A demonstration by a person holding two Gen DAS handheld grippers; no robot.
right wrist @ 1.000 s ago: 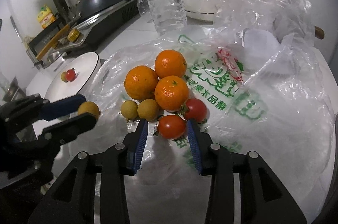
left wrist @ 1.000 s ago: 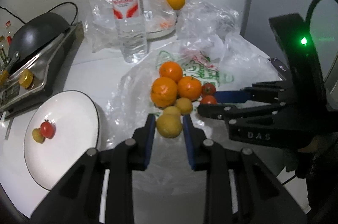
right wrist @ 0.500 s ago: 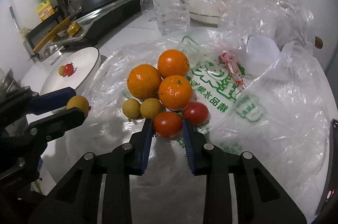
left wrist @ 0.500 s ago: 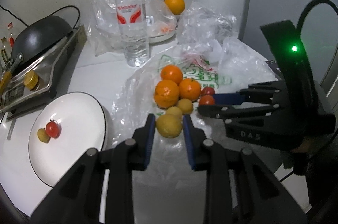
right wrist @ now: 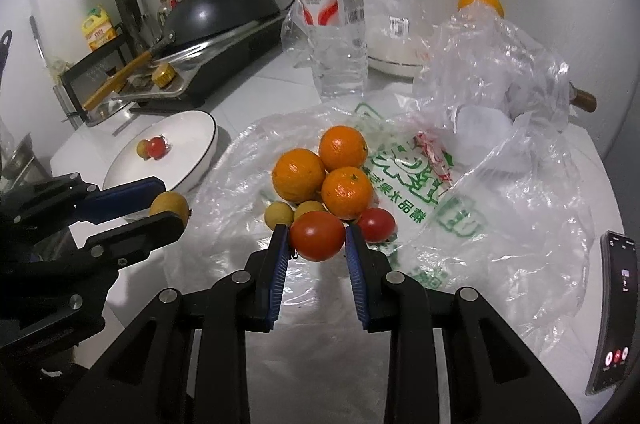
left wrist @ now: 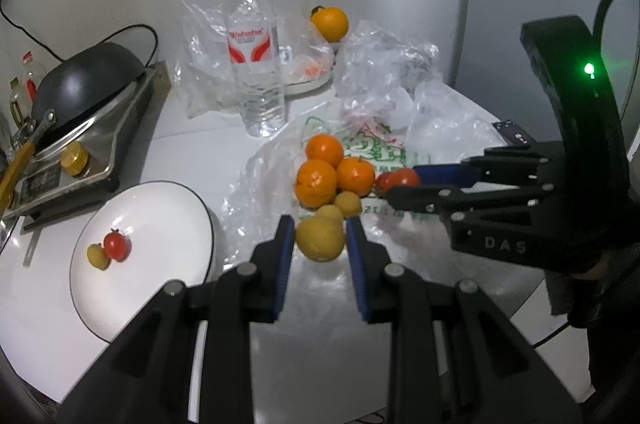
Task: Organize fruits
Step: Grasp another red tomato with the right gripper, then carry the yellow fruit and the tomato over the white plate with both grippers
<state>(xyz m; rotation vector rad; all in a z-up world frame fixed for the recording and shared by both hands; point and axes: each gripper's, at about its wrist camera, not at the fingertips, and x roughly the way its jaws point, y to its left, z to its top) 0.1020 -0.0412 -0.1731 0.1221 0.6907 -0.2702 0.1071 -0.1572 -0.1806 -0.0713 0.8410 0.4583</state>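
Both tongs hold fruit above the plastic bag (right wrist: 500, 224): the left gripper (left wrist: 320, 244) squeezes a small yellow fruit (left wrist: 320, 238), the right gripper (right wrist: 317, 242) a red tomato (right wrist: 317, 235). Squeezed too hard, the tomato could burst. Either round fruit could slip and roll before reaching the white plate (left wrist: 160, 208).

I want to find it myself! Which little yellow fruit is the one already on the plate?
Find the black wok, then the round white plate in front of it. Two small fruits touch there: the yellow one sits beside a red tomato. The other yellow fruits are on the plastic bag or in a gripper.
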